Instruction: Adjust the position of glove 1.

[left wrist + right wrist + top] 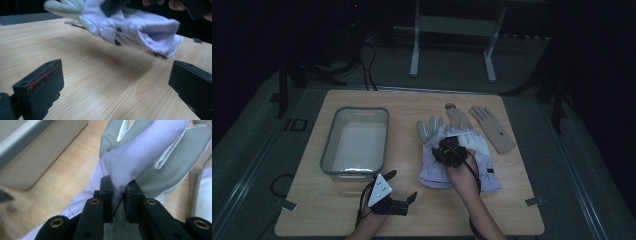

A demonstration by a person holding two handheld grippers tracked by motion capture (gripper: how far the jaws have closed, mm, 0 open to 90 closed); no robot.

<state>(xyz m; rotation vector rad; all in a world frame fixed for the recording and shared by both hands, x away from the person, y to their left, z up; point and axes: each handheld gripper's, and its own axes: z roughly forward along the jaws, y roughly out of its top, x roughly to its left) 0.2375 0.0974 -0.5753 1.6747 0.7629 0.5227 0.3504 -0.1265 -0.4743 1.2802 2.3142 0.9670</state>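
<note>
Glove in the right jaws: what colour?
Pale lilac glove with grey mesh panels; clearest in the right gripper view.

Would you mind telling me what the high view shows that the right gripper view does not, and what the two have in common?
High view alone: the wooden hand forms lying flat beside the glove, the left gripper with open jaws near the table's front edge, and the bin's whole outline.

Right gripper view alone: the jaws pinching a fold of the glove's pale fabric.

Both: the white glove, the right gripper on it, and the clear bin.
</note>
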